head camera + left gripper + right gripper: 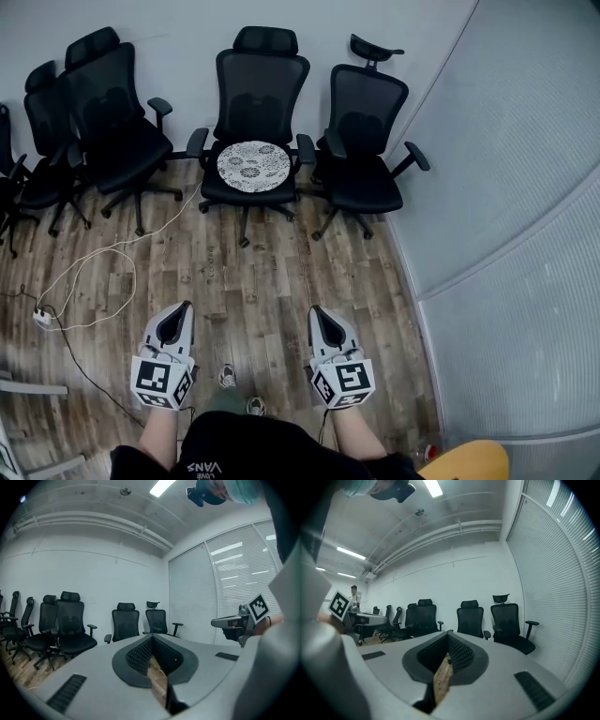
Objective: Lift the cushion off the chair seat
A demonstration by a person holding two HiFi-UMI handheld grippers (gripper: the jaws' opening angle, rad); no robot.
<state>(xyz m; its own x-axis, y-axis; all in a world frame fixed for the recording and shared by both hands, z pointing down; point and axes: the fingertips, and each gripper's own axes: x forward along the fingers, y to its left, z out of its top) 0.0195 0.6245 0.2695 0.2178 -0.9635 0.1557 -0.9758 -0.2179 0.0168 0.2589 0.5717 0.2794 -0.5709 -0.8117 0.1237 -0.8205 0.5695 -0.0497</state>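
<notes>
Grippers first: the left gripper (182,309) and then the right gripper (317,313) are both empty, jaws pressed together. Straight ahead of the pair, well apart across the wood floor (253,281), a round patterned cushion (253,165) lies on the seat of the middle black chair (256,94). I'd open both wide on arrival, take opposite rims and lift level. Readable print: "VANS" on the person's dark top (202,466)

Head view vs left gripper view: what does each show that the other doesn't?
Only head view: the patterned cushion on the middle chair, and a white cable on the floor. Only left gripper view: the ceiling light and pipes. Both: the row of black chairs, plus the left gripper and right gripper, jaws shut.
</notes>
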